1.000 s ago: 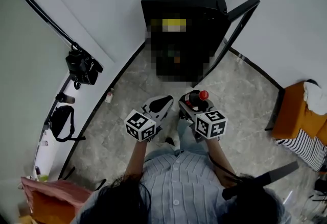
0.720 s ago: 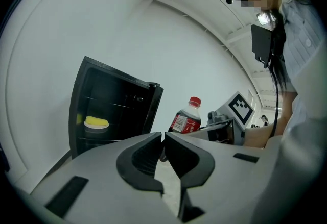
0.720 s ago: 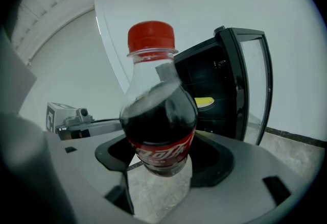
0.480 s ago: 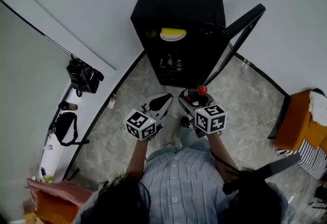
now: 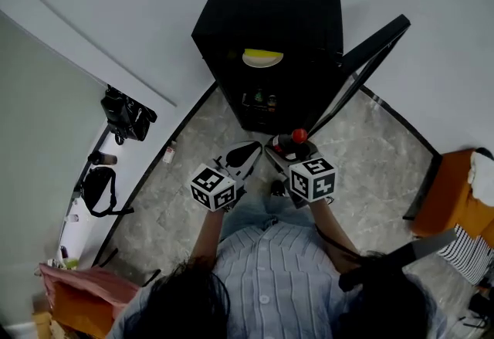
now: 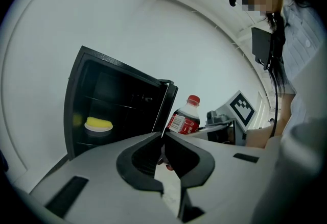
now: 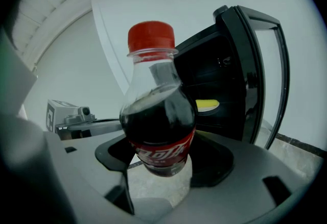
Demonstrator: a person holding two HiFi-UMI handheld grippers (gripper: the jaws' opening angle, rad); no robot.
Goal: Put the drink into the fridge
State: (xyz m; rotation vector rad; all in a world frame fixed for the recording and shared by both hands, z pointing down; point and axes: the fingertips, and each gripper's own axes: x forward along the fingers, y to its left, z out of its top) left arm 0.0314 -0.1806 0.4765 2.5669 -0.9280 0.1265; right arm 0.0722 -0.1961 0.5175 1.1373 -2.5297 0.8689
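The black fridge (image 5: 266, 13) stands at the top centre of the head view, its door (image 5: 370, 52) swung open to the right. Below it, at the frame's middle, your right gripper (image 5: 287, 152) has its fingers (image 7: 245, 167) clamped on the cola bottle (image 7: 158, 126), upright, in front of the fridge's open side. Your left gripper (image 5: 241, 154), just beside it, has its fingers (image 6: 214, 162) closed on nothing. A yellow dish (image 5: 262, 58) sits on a fridge shelf.

Straight ahead against the wall, fridge (image 5: 266, 13), door (image 5: 369, 55) open to its right, dish (image 5: 262, 59) on a shelf inside. Before it, bottle (image 5: 293, 142) between right gripper (image 5: 287, 152) jaws, left gripper (image 5: 248, 150) just beside on the left
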